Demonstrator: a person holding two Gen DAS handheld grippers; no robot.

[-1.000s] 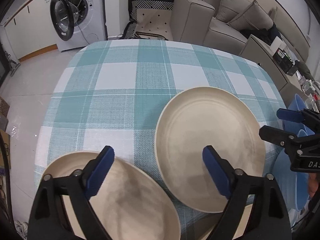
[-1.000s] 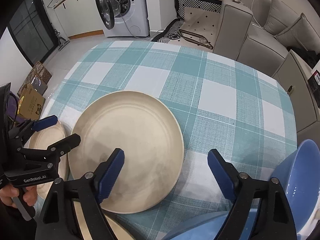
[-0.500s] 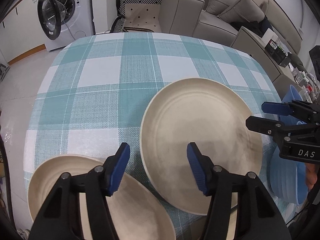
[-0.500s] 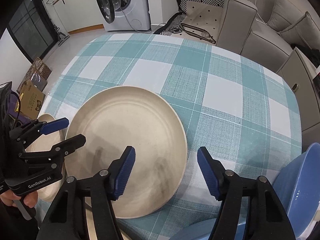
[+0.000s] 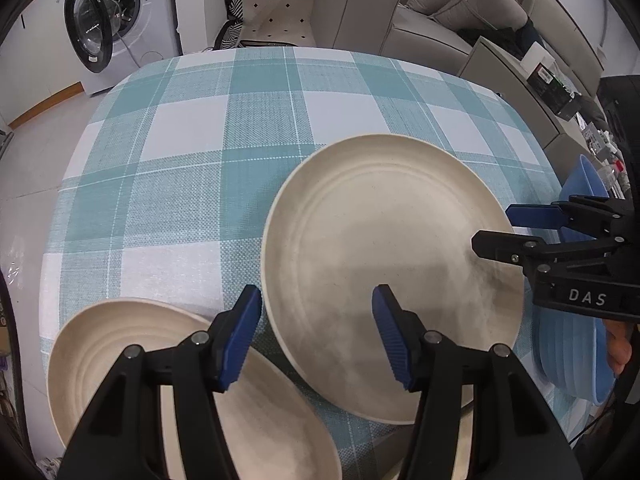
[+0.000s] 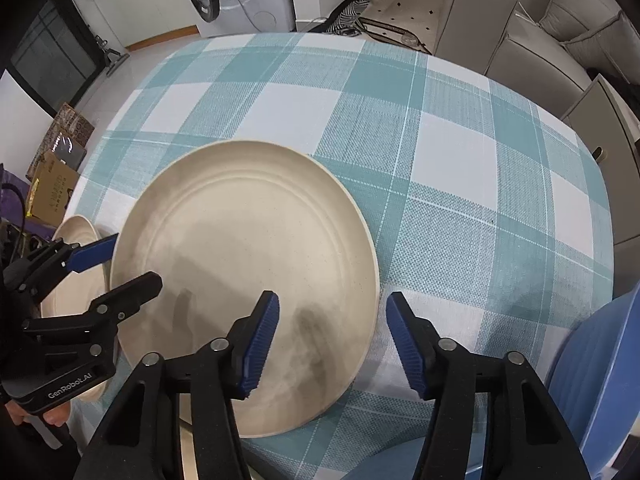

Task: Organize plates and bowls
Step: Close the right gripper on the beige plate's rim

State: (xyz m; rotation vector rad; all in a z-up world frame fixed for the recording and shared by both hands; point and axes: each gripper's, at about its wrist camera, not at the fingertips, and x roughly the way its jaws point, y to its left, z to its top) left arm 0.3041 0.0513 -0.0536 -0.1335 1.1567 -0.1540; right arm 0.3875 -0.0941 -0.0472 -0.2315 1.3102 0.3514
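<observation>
Both grippers point down. The left gripper (image 5: 316, 336) is half open. The right gripper (image 6: 332, 344) is closing, nothing pinched.

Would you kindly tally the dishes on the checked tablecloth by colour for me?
Cream plates: 3 (centre plate, left plate, plate edge nearest the camera)
Blue bowls: 2, it seems (right bowl, near bowl rim)
Total: 5

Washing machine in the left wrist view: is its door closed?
No, the washing machine door stands swung open to the side.
</observation>
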